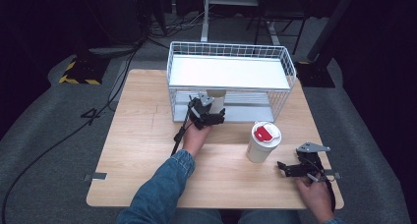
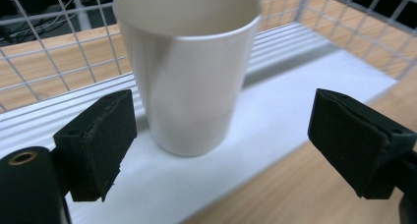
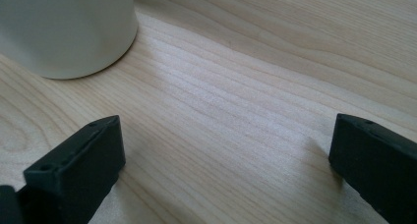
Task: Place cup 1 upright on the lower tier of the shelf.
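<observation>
A white paper cup [image 2: 189, 71] without a lid stands upright on the lower shelf of the white wire rack [image 1: 231, 71]. In the high view this cup [image 1: 216, 97] sits just beyond my left gripper [image 1: 205, 111]. My left gripper [image 2: 221, 145] is open, its pads apart from the cup's sides and a little in front of it. A second cup [image 1: 263, 141] with a red and white lid stands on the table to the right. My right gripper [image 1: 287, 169] rests low near the table's front right, open and empty [image 3: 221, 170], with the lidded cup's base [image 3: 64, 27] ahead on its left.
The rack's white top shelf [image 1: 228, 69] overhangs the lower shelf [image 2: 275, 111], and wire walls [image 2: 59, 47] close its back and sides. The wooden table [image 1: 142, 135] has bare room at left and front. A black cable [image 1: 59, 140] runs over the floor at left.
</observation>
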A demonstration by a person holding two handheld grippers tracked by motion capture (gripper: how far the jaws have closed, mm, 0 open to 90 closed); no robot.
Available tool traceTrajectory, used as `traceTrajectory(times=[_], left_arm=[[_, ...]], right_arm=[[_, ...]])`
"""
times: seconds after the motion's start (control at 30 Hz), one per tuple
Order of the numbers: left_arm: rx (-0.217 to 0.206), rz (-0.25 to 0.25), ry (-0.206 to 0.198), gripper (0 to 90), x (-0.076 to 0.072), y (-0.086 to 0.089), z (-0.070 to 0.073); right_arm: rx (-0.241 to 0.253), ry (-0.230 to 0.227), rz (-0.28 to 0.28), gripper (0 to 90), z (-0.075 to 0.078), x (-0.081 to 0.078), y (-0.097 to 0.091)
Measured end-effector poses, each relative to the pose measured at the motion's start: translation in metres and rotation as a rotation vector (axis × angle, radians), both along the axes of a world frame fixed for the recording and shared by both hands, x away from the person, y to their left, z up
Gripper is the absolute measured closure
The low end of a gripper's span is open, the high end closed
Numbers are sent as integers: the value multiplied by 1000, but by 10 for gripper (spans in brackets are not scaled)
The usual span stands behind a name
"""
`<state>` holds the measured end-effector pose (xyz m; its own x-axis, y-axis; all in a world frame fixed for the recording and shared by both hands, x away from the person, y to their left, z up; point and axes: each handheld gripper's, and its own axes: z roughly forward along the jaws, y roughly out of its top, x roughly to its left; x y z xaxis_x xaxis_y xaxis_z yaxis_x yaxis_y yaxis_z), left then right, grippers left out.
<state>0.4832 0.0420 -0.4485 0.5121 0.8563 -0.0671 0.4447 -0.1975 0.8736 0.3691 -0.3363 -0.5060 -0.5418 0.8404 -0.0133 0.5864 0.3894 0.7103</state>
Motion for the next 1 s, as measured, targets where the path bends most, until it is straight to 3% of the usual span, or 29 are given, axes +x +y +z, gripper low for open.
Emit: traceTrajectory(times=[0.53,0.73,1.0], left_arm=[[22,-27,-56,136,-56,33,26],[9,-38,-55,136,-74,47,37],[40,-48,-39,146,-96,64,43]], right_arm=[[1,1,0,5,0,0,0],[1,1,0,5,0,0,0],[2,3,0,6,0,0,0]])
